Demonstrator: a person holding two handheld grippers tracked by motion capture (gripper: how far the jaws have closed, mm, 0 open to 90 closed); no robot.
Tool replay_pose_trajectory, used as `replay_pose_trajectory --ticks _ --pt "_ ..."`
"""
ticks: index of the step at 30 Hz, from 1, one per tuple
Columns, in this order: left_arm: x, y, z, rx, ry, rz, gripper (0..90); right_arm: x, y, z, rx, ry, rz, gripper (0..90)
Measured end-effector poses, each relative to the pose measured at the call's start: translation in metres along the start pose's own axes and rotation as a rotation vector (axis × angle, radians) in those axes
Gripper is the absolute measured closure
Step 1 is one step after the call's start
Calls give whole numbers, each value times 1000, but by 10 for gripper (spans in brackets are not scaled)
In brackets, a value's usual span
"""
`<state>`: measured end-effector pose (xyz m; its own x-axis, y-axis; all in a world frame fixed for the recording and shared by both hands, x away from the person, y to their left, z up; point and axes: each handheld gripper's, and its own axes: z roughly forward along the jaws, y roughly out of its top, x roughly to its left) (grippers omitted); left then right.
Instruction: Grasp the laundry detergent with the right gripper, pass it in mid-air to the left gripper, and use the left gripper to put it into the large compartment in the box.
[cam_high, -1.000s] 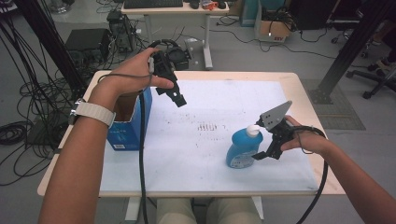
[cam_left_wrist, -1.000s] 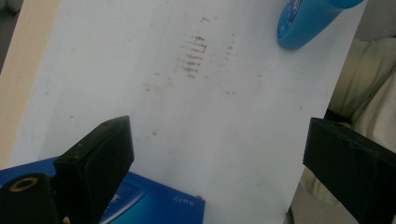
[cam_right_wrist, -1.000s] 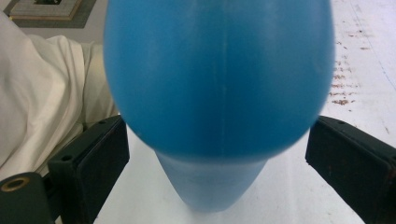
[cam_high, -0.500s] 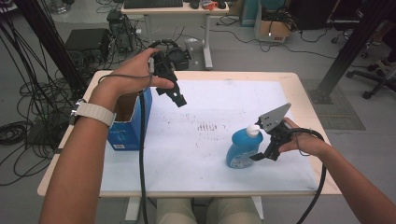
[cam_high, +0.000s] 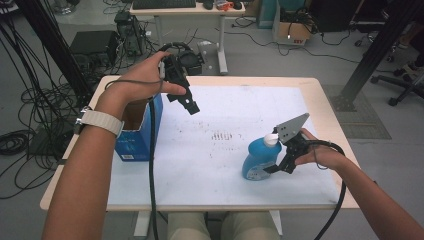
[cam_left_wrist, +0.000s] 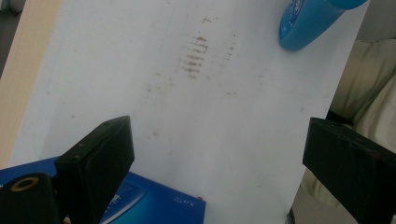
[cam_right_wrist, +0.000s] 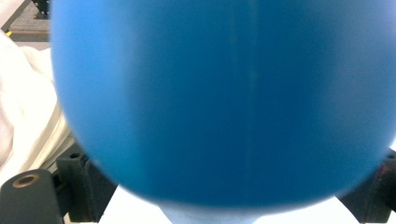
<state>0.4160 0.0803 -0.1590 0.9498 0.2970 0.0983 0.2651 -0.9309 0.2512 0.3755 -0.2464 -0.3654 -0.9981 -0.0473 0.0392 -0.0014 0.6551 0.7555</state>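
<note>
A blue bottle (cam_high: 257, 160) with a white cap stands upright on the white mat (cam_high: 200, 165) at the front right. My right gripper (cam_high: 275, 167) is low beside it, jaws set on either side of its lower body and shut on it. In the right gripper view the bottle (cam_right_wrist: 224, 93) looms close and blurred above my right gripper (cam_right_wrist: 231, 186). My left gripper (cam_high: 190, 105) hangs in the air over the mat's back left, jaws open with nothing between them. In the left gripper view, my left gripper (cam_left_wrist: 217, 135) looks down at the mat, with the bottle (cam_left_wrist: 313, 18) far off.
An open blue box (cam_high: 135, 135) stands at the mat's left edge, below the left forearm; its top (cam_left_wrist: 154, 205) is just under the left jaws. Brown smudges (cam_high: 222, 135) mark the mat's middle. The person's lap lies beyond the table's near edge.
</note>
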Motion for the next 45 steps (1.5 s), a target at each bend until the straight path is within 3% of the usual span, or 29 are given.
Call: replay_pose_trajectory --ticks 24,39,45 --pt "1 -1 0 1 3 1 93 -1 -5 4 -47 17 -7 177" --pt "0 -1 0 5 1 -4 94 2 -9 8 -79 8 26 197" --pt "1 -2 0 1 1 -3 93 2 -11 11 -82 6 3 224"
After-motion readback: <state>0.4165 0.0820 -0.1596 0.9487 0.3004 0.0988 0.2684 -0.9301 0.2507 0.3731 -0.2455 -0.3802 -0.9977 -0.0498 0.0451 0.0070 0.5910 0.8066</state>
